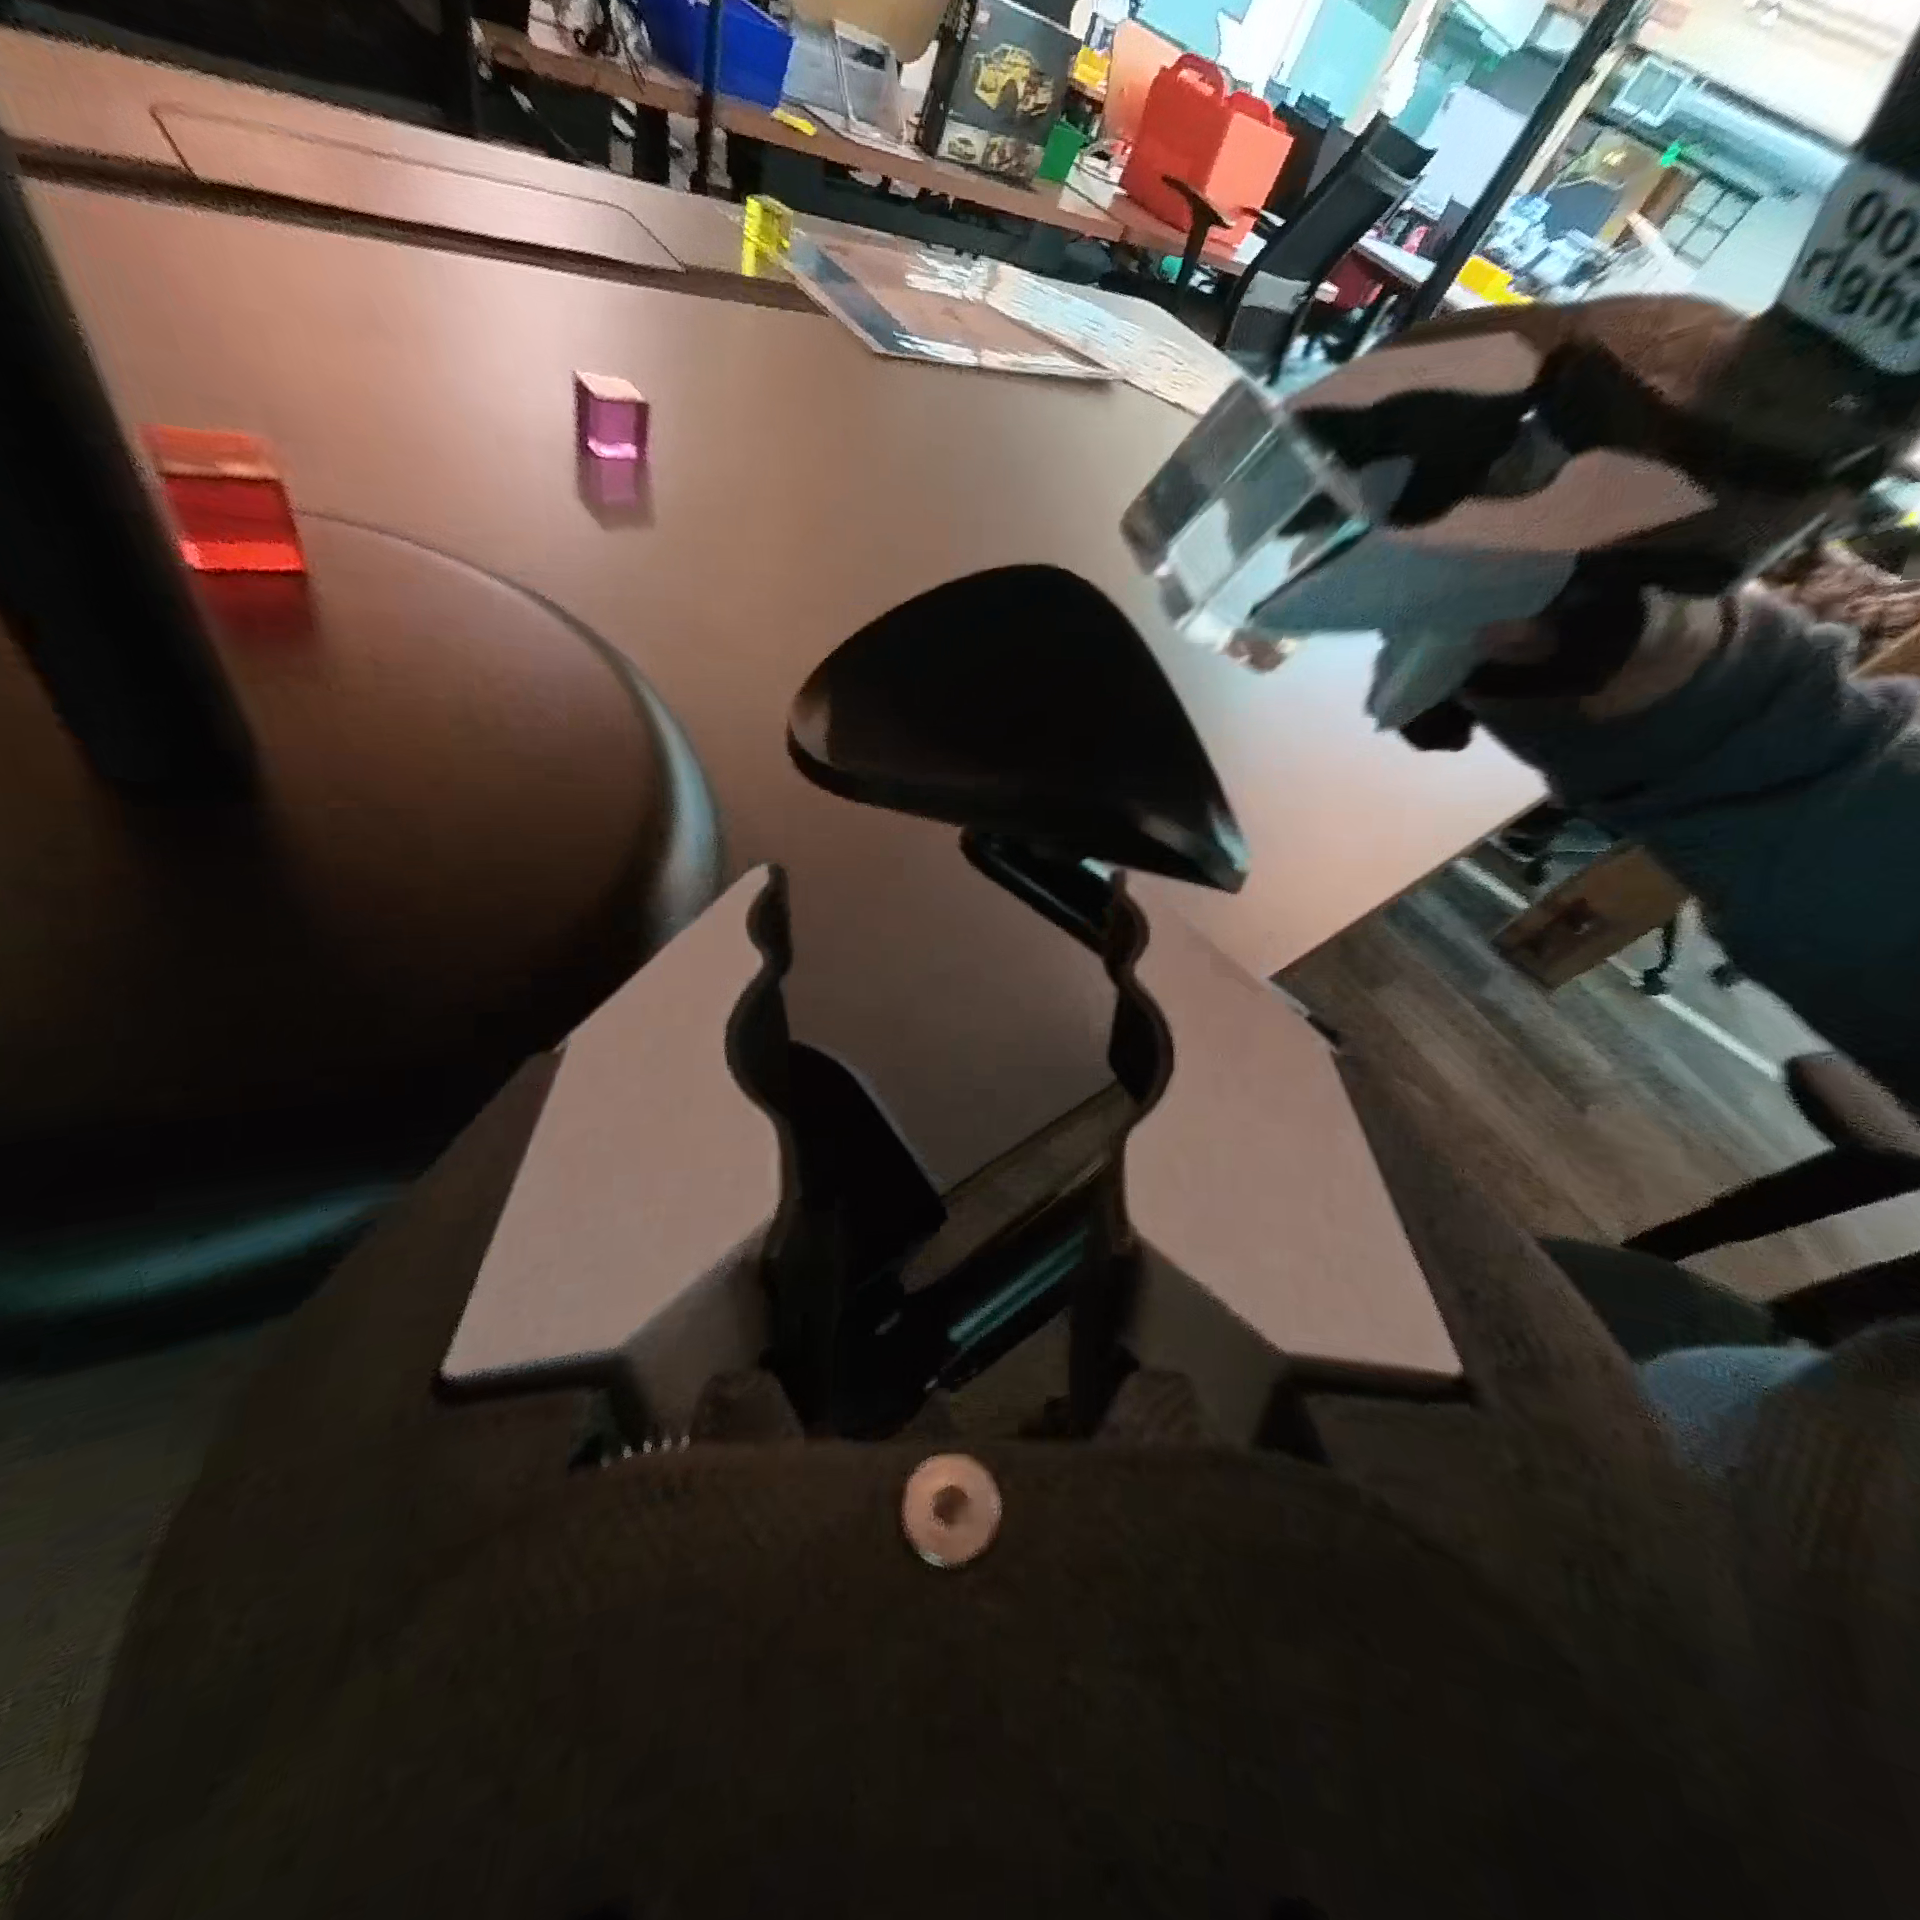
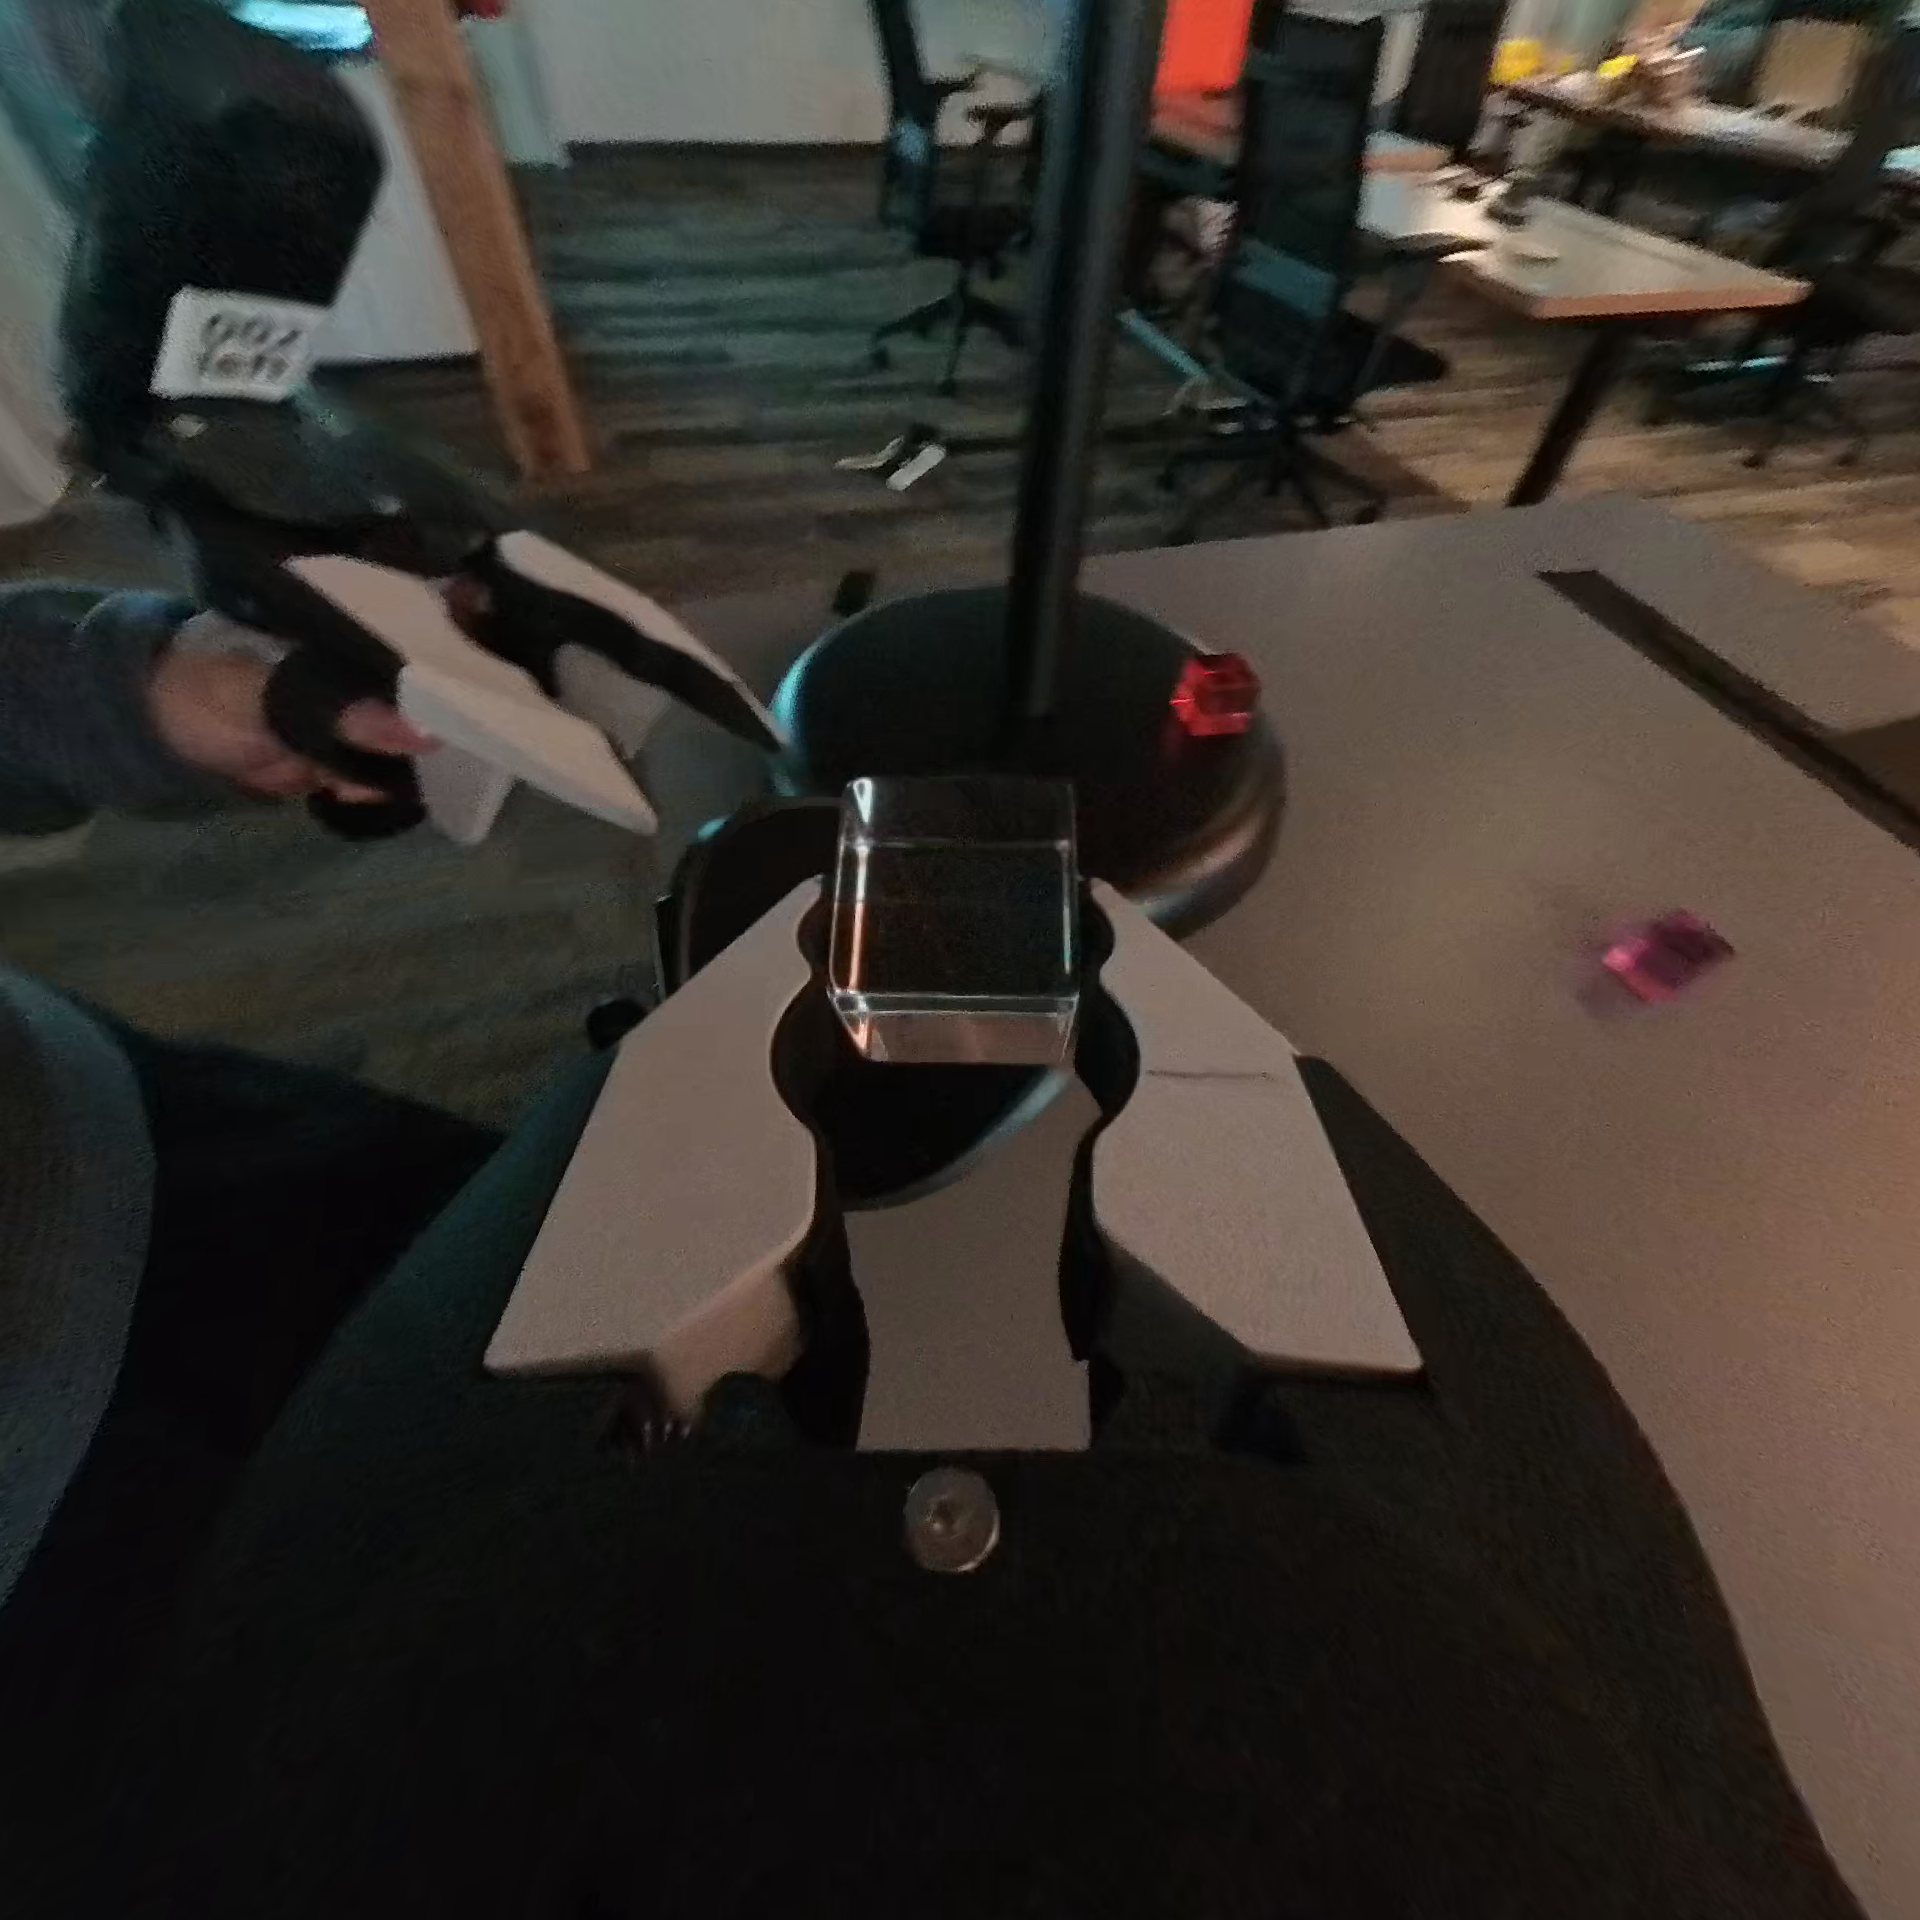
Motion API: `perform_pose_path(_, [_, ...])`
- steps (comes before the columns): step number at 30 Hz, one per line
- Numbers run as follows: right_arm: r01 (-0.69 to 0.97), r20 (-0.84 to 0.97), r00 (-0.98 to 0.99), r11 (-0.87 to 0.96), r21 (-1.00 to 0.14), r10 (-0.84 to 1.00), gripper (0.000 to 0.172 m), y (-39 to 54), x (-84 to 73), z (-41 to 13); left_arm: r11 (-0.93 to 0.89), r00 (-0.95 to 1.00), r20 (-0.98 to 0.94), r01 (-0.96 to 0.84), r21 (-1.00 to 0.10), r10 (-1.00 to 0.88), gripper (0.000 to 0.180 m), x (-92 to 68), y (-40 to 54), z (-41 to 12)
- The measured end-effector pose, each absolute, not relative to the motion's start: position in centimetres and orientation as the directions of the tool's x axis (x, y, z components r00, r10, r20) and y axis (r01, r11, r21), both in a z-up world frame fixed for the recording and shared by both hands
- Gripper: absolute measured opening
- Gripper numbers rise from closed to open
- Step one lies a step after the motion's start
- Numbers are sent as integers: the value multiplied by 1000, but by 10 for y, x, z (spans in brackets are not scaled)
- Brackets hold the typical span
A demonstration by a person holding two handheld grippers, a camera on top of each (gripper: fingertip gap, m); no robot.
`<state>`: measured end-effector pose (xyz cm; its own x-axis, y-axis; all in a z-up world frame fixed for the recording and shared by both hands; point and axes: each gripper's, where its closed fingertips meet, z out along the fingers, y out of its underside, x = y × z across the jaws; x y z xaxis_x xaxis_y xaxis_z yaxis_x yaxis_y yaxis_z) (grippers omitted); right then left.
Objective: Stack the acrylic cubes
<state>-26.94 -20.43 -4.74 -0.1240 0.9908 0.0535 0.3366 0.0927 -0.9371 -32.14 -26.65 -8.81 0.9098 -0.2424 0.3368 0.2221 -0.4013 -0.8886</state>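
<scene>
while the right gripper point(image 2: 954, 914) clamps a clear cube point(image 2: 951, 925), the left gripper point(image 1: 940, 894) gapes wide — bare.

Right tool point(image 2: 956, 935) clamped, left tool point(image 1: 940, 904) seemingly open — bare

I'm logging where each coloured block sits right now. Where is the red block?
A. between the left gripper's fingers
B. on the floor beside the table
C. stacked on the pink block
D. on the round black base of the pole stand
D: the red block rests on the rim of the round black stand base, beside the pole and apart from the pink block.
</scene>
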Motion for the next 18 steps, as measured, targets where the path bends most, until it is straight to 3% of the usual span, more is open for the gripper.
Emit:
perform_pose_path(2, [387,69,-192,140,-911,979,43,-213,-277,-57,-423,886,385,254,-870,-259,58,-314,-262,-87])
perform_pose_path(4, [428,91,-231,185,-885,969,43,-217,-283,-66,-429,878,368,218,-877,-306,67,-305,-262,-87])
perform_pose_path(9, [453,86,-320,232,-861,944,43,-224,-291,-76,-381,941,120,-10,-924,-316,89,-291,-253,-94])
perform_pose_path(18, [502,14,-434,255,-826,901,42,-218,-286,-81,-401,912,166,1,-916,-375,86,-288,-243,-99])
